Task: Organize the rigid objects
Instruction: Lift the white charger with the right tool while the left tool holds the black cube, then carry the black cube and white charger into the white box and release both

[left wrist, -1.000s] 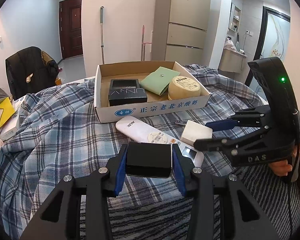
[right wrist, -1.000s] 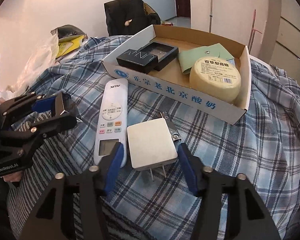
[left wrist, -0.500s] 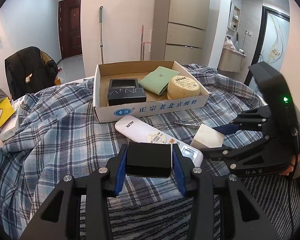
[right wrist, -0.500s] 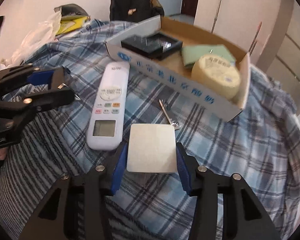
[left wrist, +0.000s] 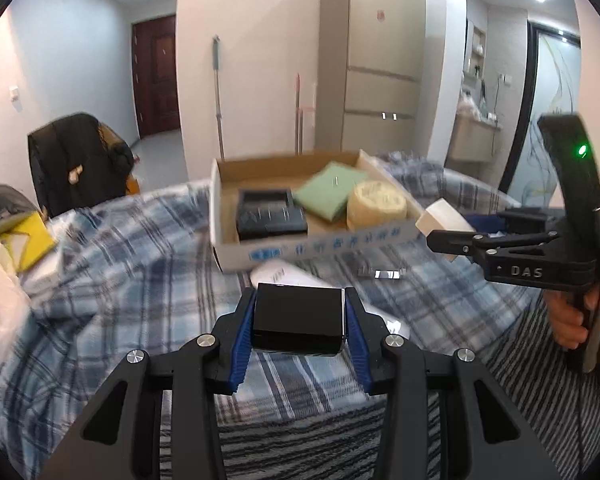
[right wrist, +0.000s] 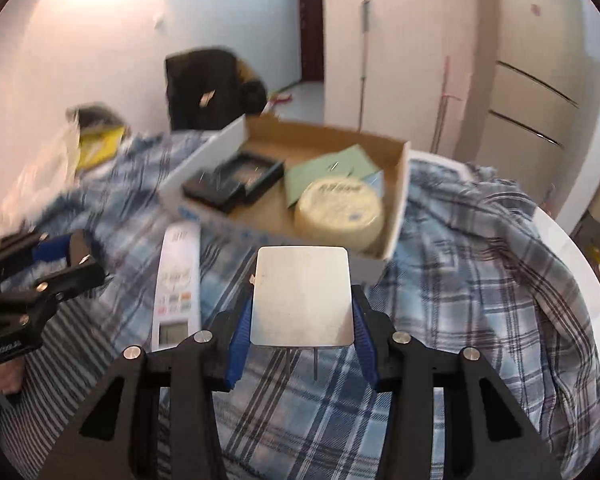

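Note:
My left gripper (left wrist: 299, 322) is shut on a black box (left wrist: 298, 318), held above the plaid cloth in front of the cardboard box (left wrist: 300, 250). My right gripper (right wrist: 302, 320) is shut on a white plug adapter (right wrist: 302, 302) with its prongs pointing back at me, lifted near the cardboard box's (right wrist: 398, 216) near corner. In the left wrist view the adapter (left wrist: 442, 214) hangs by the box's right end. Inside the box lie a black case (left wrist: 268, 216), a green pouch (left wrist: 328, 196) and a round yellow tub (left wrist: 374, 206).
A white remote (right wrist: 178, 280) lies on the plaid cloth in front of the box, and a nail clipper (left wrist: 384, 274) lies to its right. A chair with a black jacket (left wrist: 76, 156) stands beyond the table. Bags and a yellow item (left wrist: 24, 236) sit at the left edge.
Both grippers have risen with their loads. The right gripper carried the white adapter up off the cloth and toward the box's right end. The left gripper lifted the black box slightly.

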Demonstrator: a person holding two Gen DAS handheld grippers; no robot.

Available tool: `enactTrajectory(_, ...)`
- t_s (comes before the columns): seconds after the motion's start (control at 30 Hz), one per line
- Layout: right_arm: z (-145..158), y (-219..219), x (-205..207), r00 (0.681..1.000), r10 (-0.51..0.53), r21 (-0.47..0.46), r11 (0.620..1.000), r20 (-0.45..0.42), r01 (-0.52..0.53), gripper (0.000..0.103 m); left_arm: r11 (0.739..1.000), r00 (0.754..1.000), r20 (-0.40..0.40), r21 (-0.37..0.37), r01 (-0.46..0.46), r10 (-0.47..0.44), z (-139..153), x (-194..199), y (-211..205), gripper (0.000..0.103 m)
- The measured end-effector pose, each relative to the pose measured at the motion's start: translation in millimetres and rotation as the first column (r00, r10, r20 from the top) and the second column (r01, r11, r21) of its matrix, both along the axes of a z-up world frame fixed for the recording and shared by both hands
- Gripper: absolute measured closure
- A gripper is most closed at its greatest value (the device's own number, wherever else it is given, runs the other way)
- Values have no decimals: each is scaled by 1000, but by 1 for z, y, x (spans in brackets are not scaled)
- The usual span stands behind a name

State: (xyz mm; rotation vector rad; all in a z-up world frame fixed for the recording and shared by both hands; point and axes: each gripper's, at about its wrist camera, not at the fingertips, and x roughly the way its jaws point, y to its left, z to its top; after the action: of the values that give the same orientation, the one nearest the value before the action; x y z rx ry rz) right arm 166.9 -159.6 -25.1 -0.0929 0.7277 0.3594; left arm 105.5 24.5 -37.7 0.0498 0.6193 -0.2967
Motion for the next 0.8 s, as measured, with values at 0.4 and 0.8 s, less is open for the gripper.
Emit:
enactTrajectory(0.4, 57, -7, 1, 990, -96, 50, 995, 105, 91, 59, 997, 984, 158, -1, -77, 77, 90, 12, -4, 59)
enactTrajectory(0.8, 137, 7, 85, 969, -234, 212, 954, 78, 213, 59, 963, 925, 291, -186, -196, 245, 175, 108, -7, 59)
